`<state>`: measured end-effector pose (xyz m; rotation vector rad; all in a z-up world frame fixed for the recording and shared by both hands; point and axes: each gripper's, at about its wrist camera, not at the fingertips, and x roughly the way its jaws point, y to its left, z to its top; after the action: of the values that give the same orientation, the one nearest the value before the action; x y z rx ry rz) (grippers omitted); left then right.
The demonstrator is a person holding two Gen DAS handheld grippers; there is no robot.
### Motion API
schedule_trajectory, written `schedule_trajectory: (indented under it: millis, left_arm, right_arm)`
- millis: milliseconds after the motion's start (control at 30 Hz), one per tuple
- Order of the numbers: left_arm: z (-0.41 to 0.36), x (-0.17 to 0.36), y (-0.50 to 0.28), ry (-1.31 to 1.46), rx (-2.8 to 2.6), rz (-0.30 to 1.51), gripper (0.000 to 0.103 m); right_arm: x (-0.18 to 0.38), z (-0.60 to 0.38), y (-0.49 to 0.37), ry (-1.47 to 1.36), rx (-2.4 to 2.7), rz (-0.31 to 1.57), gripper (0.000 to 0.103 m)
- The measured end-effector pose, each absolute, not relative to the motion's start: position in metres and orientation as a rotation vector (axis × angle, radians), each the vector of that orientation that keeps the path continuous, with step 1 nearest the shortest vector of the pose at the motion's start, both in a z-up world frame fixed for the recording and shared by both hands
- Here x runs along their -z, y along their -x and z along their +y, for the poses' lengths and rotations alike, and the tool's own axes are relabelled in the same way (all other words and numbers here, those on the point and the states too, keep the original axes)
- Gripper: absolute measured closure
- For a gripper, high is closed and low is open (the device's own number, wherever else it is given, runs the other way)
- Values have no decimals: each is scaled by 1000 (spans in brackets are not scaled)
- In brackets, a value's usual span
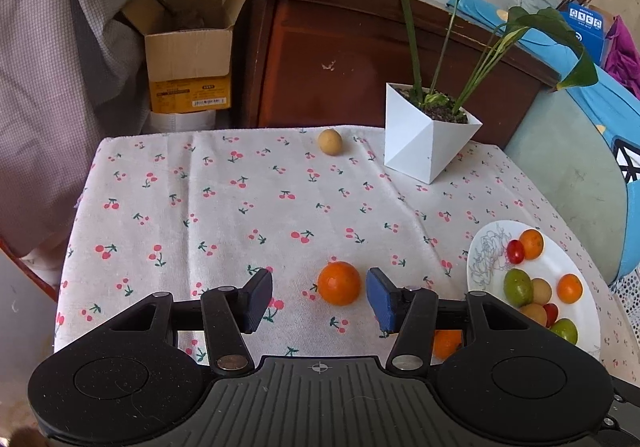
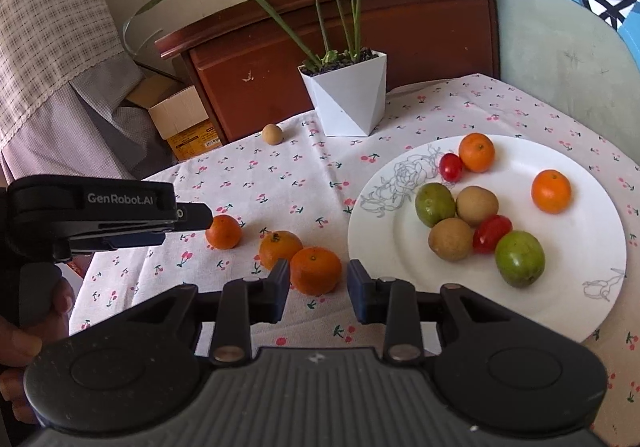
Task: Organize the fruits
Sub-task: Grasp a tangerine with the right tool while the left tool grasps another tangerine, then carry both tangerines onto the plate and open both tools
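Left gripper (image 1: 319, 297): jaws spread, a mandarin (image 1: 339, 283) seen between the pads, untouched.
Right gripper (image 2: 318, 289): jaws held apart around another mandarin (image 2: 315, 270); contact cannot be told.
Third mandarin (image 2: 280, 248): just beside it on the tablecloth (image 2: 280, 175).
Plate (image 2: 580, 287): loaded with mandarins, green fruits, brown fruits, cherry tomatoes.
Longan (image 1: 330, 142): placed near the plant pot (image 1: 424, 143).

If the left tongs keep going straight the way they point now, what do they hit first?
Most likely the small orange on the tablecloth, which sits between the open left tongs; depth is hard to judge.
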<state>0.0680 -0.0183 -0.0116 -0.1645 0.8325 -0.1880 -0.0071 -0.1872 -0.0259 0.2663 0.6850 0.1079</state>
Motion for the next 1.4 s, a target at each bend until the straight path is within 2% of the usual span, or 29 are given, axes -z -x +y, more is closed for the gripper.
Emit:
schedule_trajectory:
  millis: [433,667,867,1400]
  left_arm:
    - [-24,31,-79,197,207,824,52]
    - [-28,36,-79,166,214,810,56]
    - [-28,38,-77,158,237,806,77]
    - [-21,30,-75,177,196,794,77]
  right_arm:
    - [34,-176,-6,-223,-101,714,68]
    - [36,-173,-9,-216,-86,712,68]
    - [37,-173,-8,-224,-77,704,70]
    - [32,-176,-4,-251,-79,690,71]
